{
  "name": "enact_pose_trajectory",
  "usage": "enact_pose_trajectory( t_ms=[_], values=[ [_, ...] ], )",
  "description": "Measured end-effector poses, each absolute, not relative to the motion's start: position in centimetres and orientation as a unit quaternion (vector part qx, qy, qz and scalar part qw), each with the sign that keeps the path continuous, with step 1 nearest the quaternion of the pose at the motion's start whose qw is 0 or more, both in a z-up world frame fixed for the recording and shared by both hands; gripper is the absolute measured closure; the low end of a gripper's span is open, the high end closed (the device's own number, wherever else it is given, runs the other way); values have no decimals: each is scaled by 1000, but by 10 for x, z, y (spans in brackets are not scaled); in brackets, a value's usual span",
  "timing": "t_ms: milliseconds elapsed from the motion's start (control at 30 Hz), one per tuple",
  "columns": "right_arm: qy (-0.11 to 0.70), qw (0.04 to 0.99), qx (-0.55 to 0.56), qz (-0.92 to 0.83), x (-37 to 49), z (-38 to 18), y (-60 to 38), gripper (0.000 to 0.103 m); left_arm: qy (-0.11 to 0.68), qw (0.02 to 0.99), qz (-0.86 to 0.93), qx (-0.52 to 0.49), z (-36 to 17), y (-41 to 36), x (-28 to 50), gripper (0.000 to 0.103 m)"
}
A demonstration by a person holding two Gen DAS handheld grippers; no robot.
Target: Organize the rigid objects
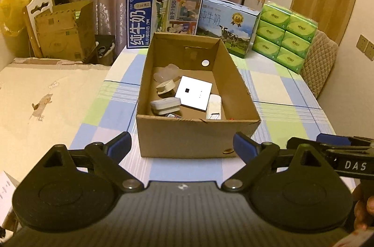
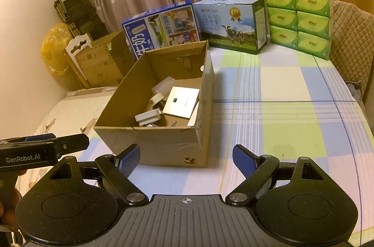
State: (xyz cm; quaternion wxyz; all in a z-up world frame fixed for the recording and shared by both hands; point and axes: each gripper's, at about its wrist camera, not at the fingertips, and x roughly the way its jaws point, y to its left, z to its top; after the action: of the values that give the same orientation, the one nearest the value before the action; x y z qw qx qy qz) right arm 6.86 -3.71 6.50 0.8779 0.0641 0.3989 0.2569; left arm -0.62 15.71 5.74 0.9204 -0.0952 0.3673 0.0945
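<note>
Where the checked cloth covers the bench (image 1: 280,111), open cardboard box (image 1: 196,137) at centre frame in the left wrist view, left of centre in the right wrist view (image 2: 163,144). Inside, on the box floor: flat white square panel (image 1: 193,93) leaning near the middle, white rectangular block (image 1: 213,107) just right of it and touching, rounded cream piece (image 1: 164,87) to the upper left, clear plastic lump (image 1: 167,73) behind that, white two-layer casing (image 1: 164,105) at lower left by the near wall. Same pieces in the right wrist view, panel (image 2: 181,102) tilted against the right wall, casing (image 2: 148,117) near the front edge.

Left gripper (image 1: 182,146) at lower centre of its frame, jaws spread wide, released, nothing between the blue pads, near wall of the box seen through the gap but not touched. Right gripper (image 2: 186,161) at lower centre of its own frame, jaws likewise well apart and empty, lower right corner of the box and bare cloth showing between the pads. Each gripper at the edge of the other's view: right one at far right, left one at far left with fingers of a hand (image 2: 9,207) below it.

Behind the box at upper centre: blue milk carton (image 1: 163,18), second milk carton with a cow (image 1: 228,25), stack of green tissue packs (image 1: 287,37) at upper right. Bed (image 1: 46,102) at left.
</note>
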Motion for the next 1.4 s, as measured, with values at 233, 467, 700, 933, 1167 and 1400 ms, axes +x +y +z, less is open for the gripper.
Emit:
enact_pose_trajectory(
  t_ms=[233, 467, 700, 933, 1167, 1400],
  values=[
    [397, 878, 53, 264, 60, 69, -31, 20, 365, 922, 102, -87, 60, 154, -16, 11],
    [395, 880, 27, 262, 51, 67, -24, 20, 373, 920, 94, -79, 54, 151, -25, 11],
    [405, 876, 26, 262, 51, 60, -26, 20, 379, 917, 92, -77, 48, 151, -30, 11],
    [409, 874, 29, 260, 51, 57, -28, 20, 382, 917, 91, -75, 46, 149, -28, 11],
    [409, 874, 29, 260, 51, 58, -27, 20, 383, 916, 91, -74, 46, 149, -28, 11],
    [413, 873, 31, 259, 50, 56, -25, 20, 384, 916, 91, -74, 46, 149, -27, 11]
  ],
)
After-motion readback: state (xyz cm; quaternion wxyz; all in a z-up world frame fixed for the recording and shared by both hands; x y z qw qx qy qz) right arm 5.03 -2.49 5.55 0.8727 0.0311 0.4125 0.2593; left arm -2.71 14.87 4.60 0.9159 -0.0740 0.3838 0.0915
